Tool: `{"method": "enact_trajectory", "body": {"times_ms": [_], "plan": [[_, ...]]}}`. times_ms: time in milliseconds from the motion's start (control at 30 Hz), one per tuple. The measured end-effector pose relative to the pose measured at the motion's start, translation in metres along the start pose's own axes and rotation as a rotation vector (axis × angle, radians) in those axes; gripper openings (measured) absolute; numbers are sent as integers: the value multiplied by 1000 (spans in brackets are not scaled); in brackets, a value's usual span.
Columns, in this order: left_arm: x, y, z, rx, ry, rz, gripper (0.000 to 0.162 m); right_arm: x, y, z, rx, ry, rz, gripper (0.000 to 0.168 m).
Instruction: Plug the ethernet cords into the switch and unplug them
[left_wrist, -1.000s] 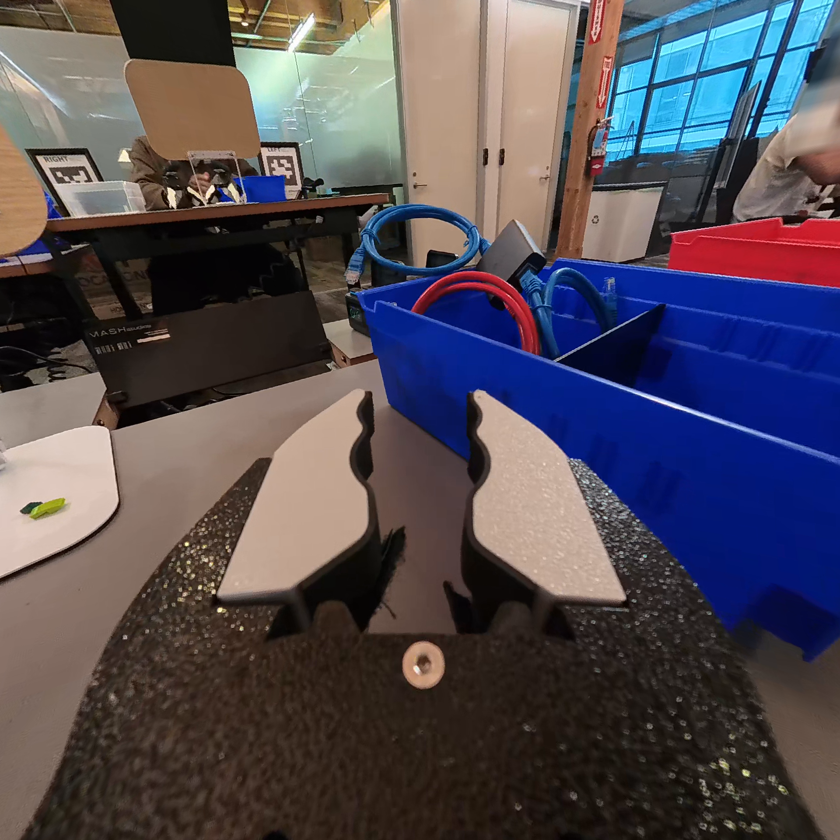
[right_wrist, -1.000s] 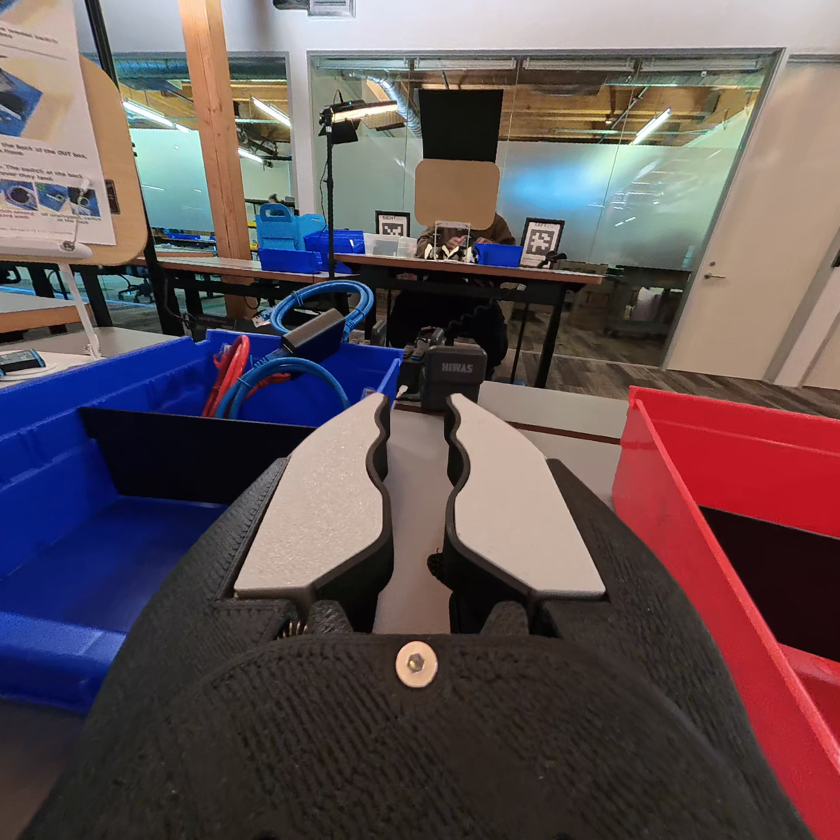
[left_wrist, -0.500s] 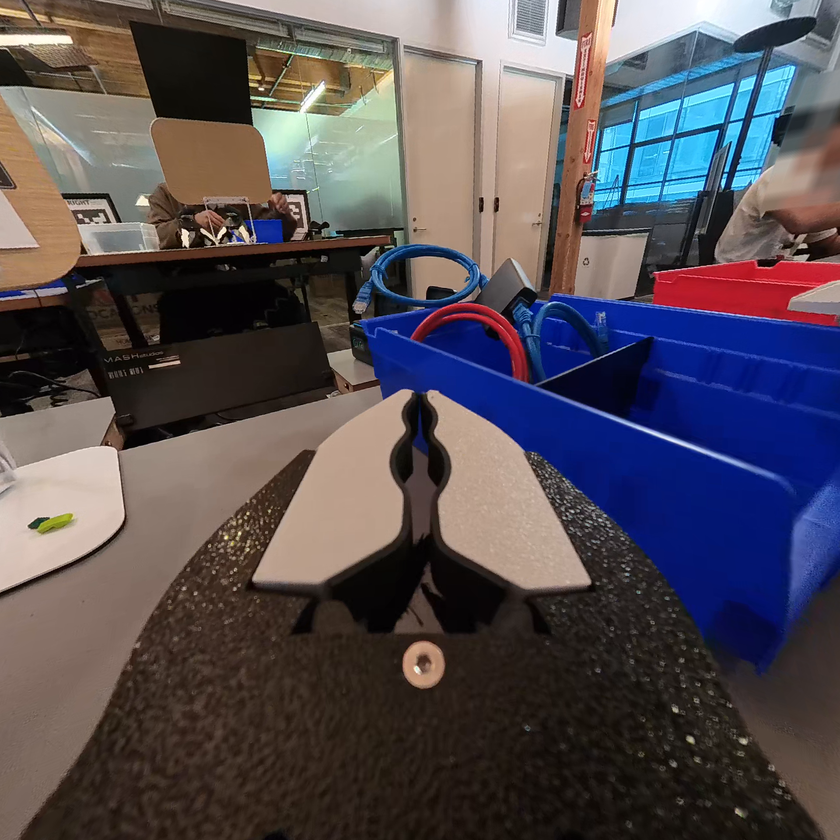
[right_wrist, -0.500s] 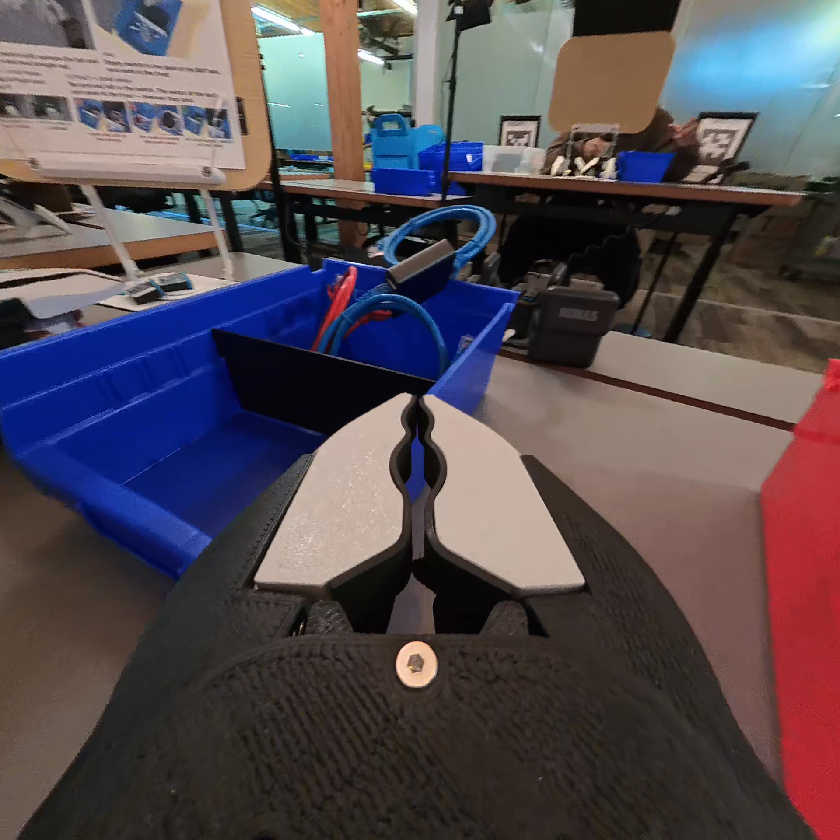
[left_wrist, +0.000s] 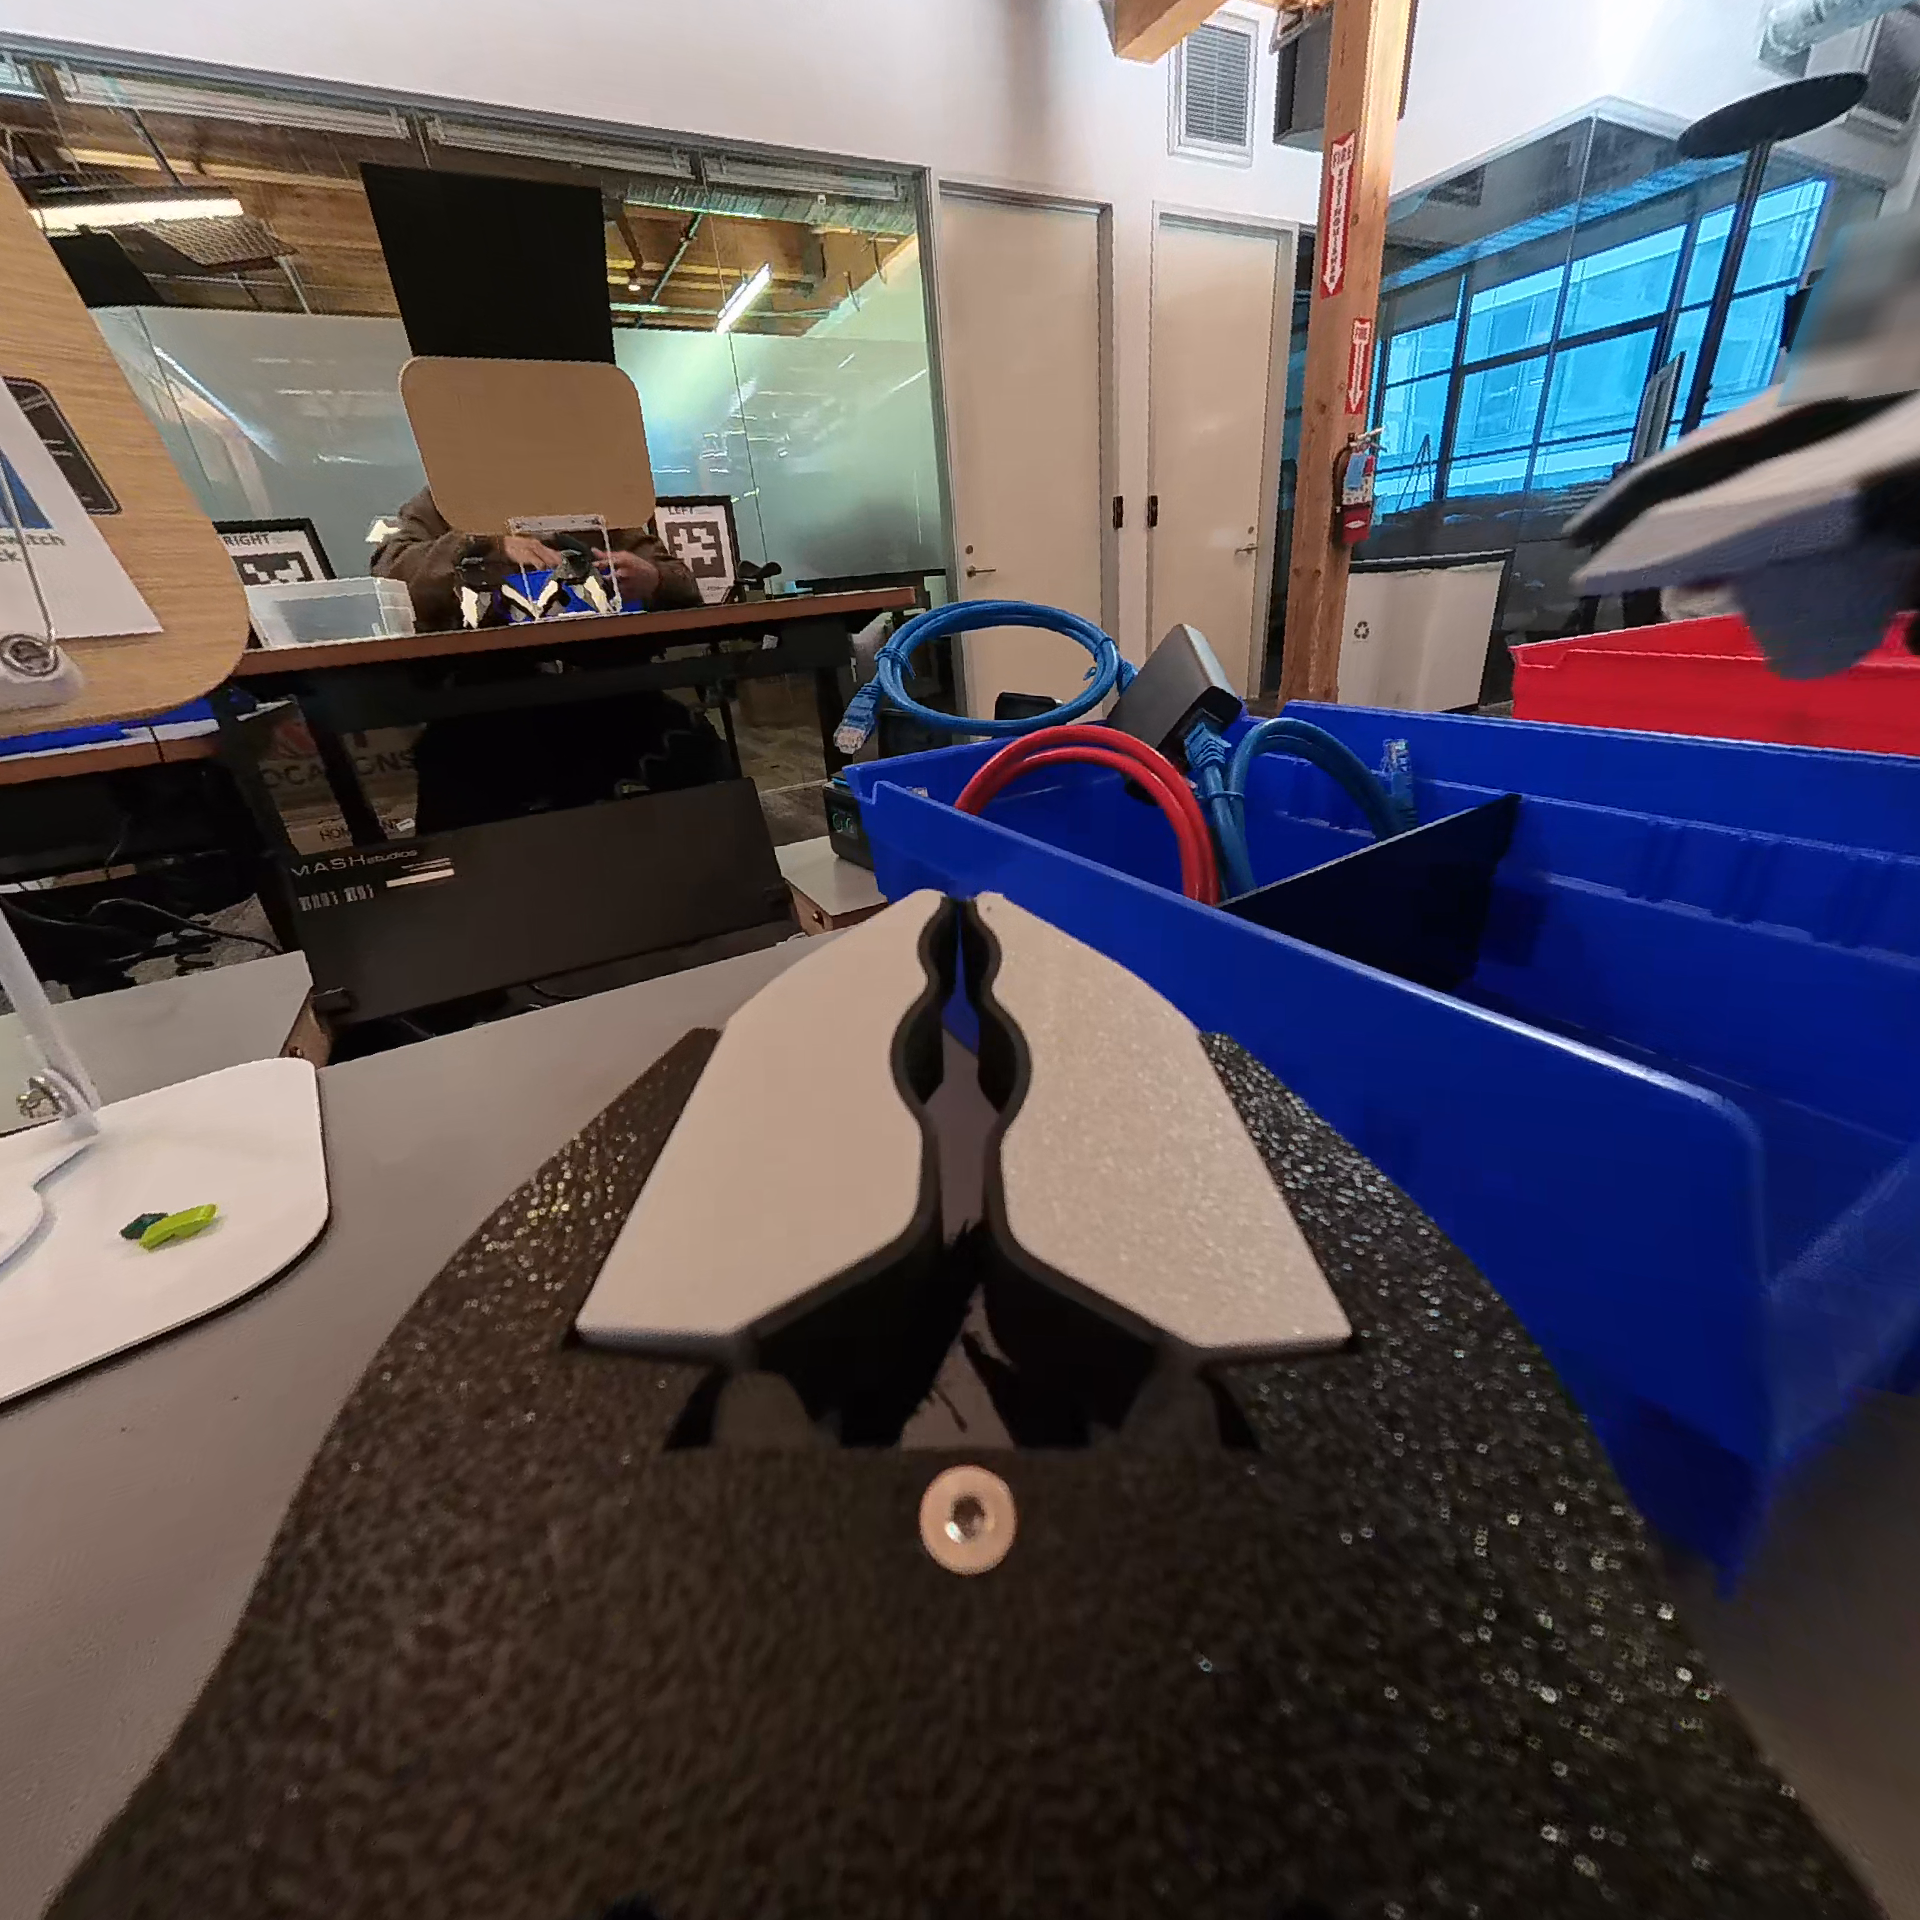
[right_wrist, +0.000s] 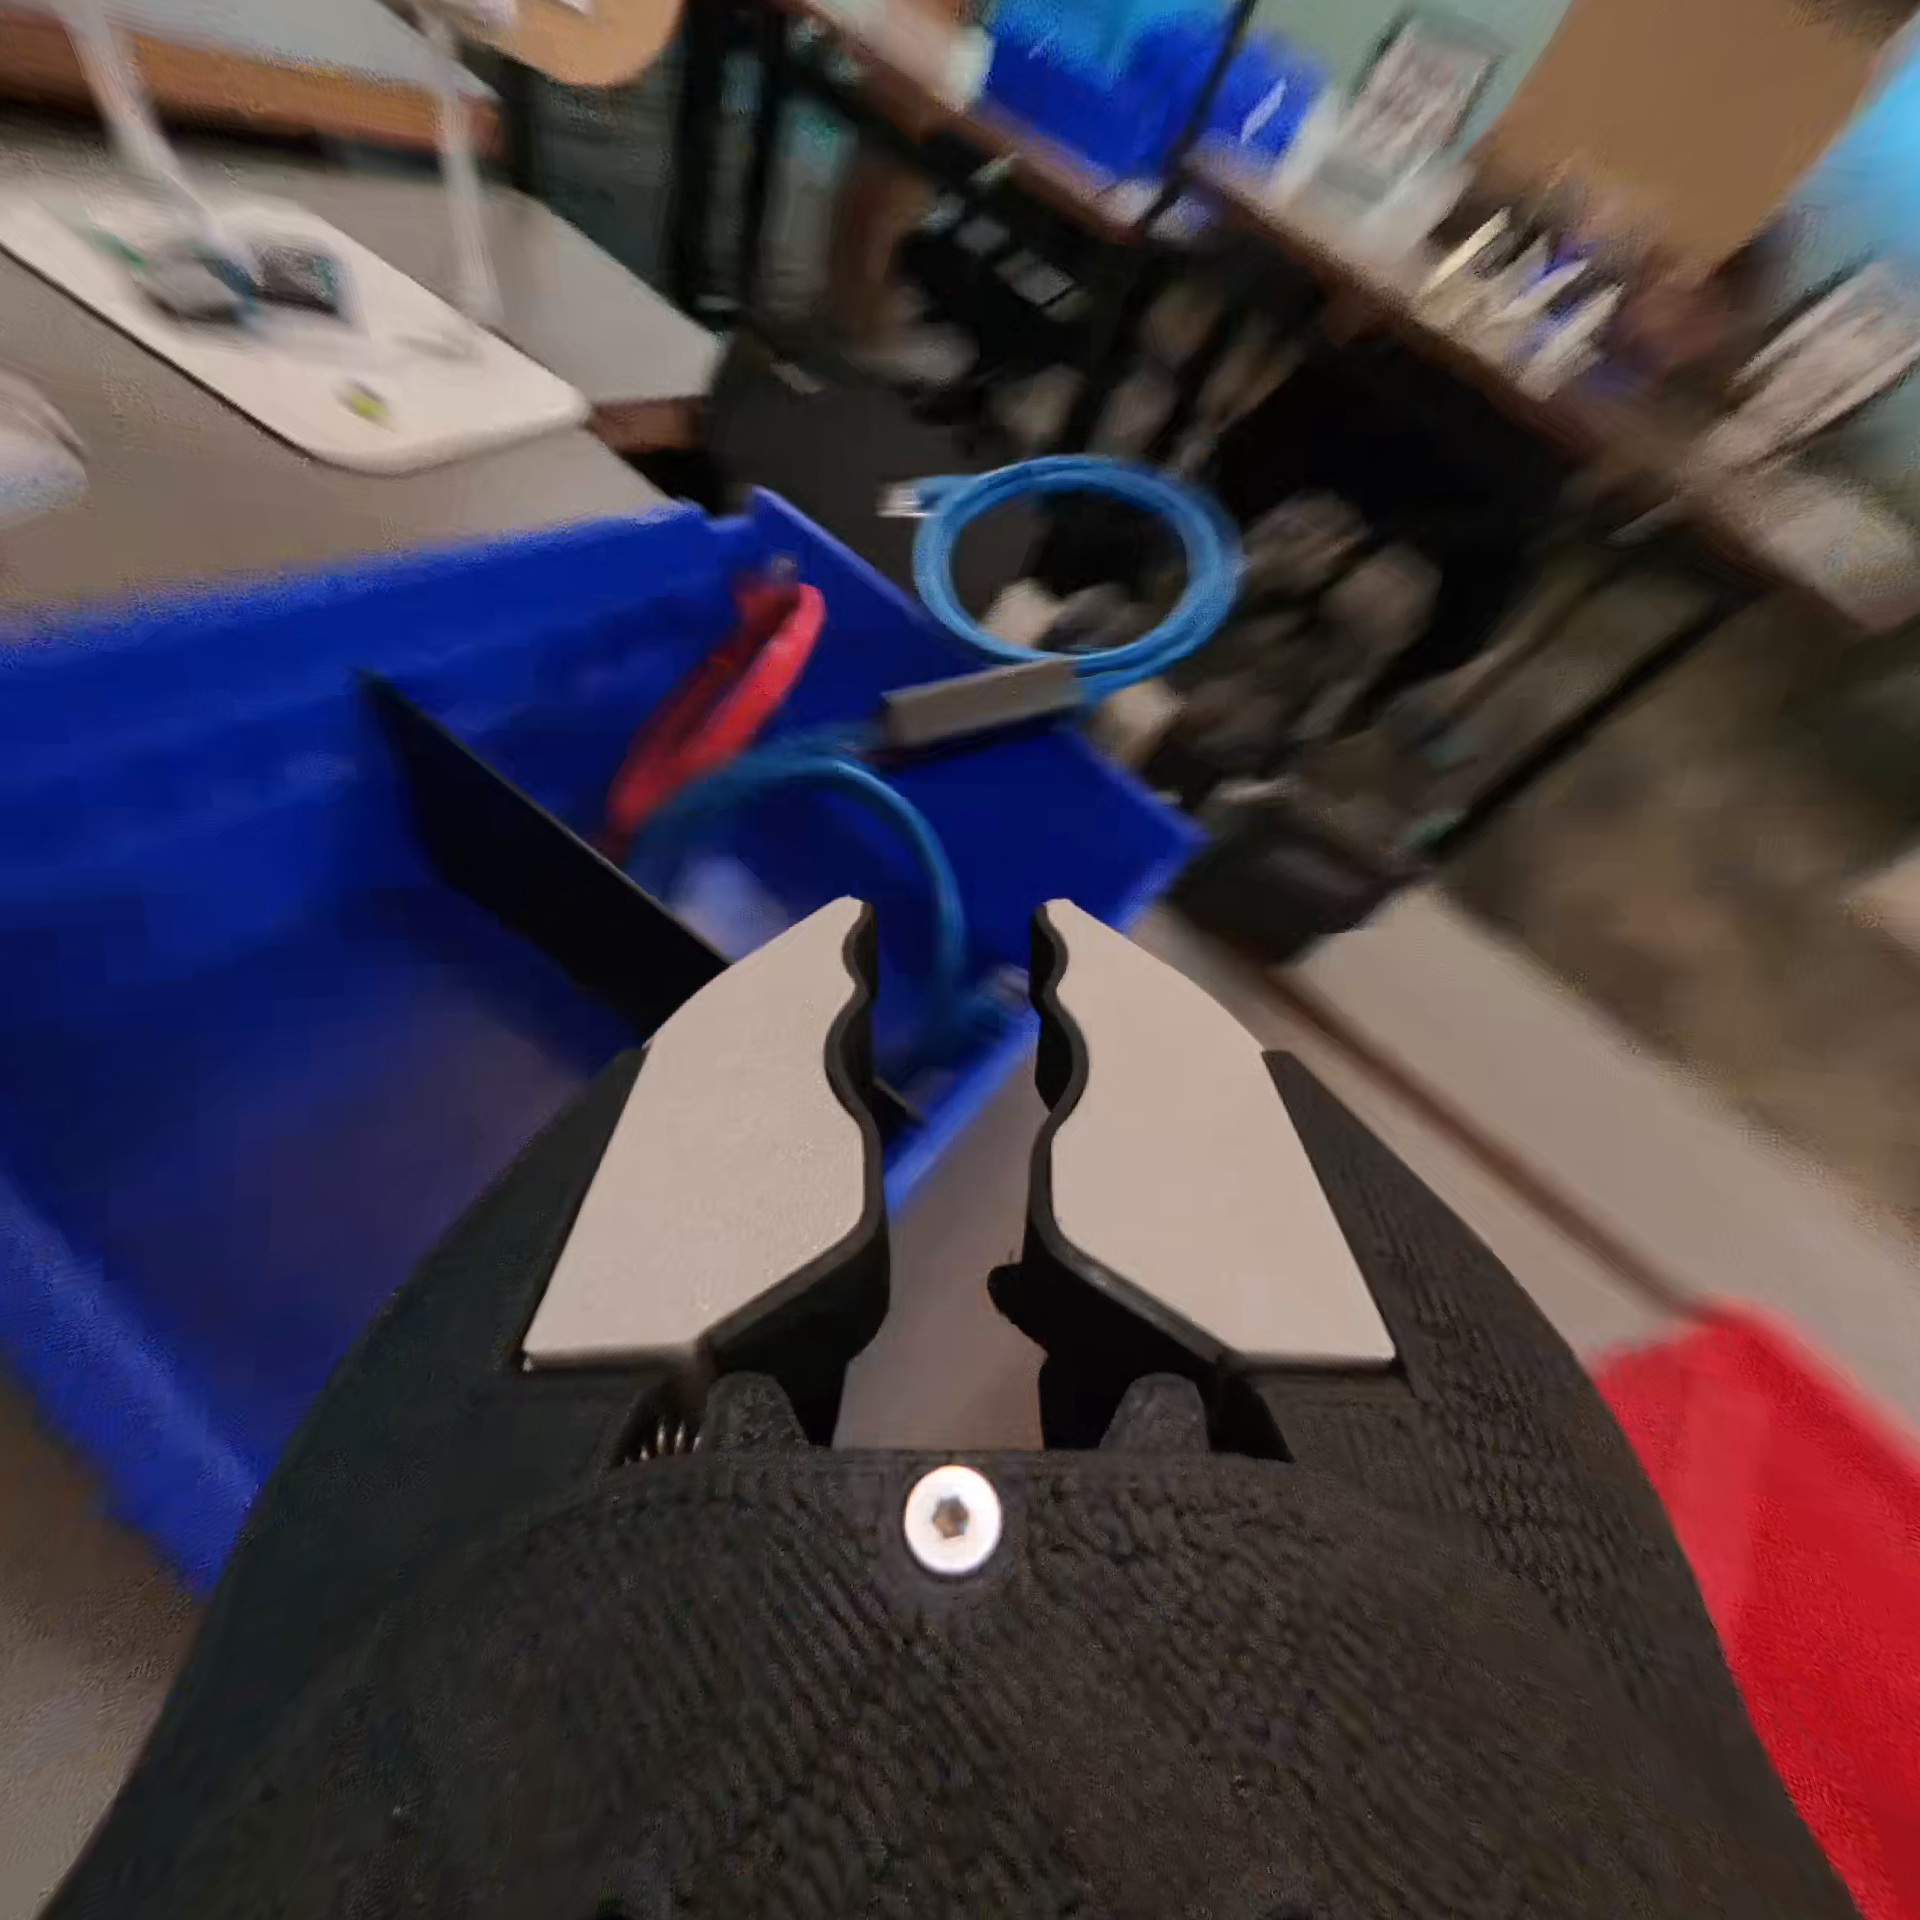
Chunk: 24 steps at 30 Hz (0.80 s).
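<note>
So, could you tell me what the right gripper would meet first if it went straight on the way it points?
Probably the looped blue cable in the blue bin, seen between its open fingers; motion blur leaves depth unclear.

Blue bin (left_wrist: 1455, 1091), red (left_wrist: 1143, 769) and seemingly blue cables (right_wrist: 1081, 561).

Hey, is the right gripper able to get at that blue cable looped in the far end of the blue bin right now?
Probably yes. The right gripper is open, holds nothing, and points at the blue cable in the blue bin. The bin has no lid; the black divider sits left of that line. Motion blur leaves the gap uncertain.
</note>
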<state>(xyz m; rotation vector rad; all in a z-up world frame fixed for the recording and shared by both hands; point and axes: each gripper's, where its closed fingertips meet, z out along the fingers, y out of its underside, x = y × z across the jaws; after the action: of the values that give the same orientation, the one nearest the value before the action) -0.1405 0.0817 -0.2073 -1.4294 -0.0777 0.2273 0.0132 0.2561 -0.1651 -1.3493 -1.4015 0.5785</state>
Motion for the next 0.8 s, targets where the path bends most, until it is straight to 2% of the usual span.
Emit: {"method": "enact_trajectory", "body": {"times_ms": [100,167,400,567,700,800], "plan": [[-1,-1,0,4,1,-10,0,-7,-13,41,-146,-270,423,38],[-1,0,0,2,5,-16,0,0,-14,64,-250,-292,519,48],[1,1,1,-3,15,-18,0,-4,-8,110,-463,-331,713,58],[-1,0,1,-1,5,-24,1,-4,2,130,-509,-253,634,58],[-5,1,1,-2,-1,-57,1,-4,16,136,-595,-229,649,56],[-7,1,1,-3,-3,-77,1,-3,16,140,-599,-229,707,53]]}}
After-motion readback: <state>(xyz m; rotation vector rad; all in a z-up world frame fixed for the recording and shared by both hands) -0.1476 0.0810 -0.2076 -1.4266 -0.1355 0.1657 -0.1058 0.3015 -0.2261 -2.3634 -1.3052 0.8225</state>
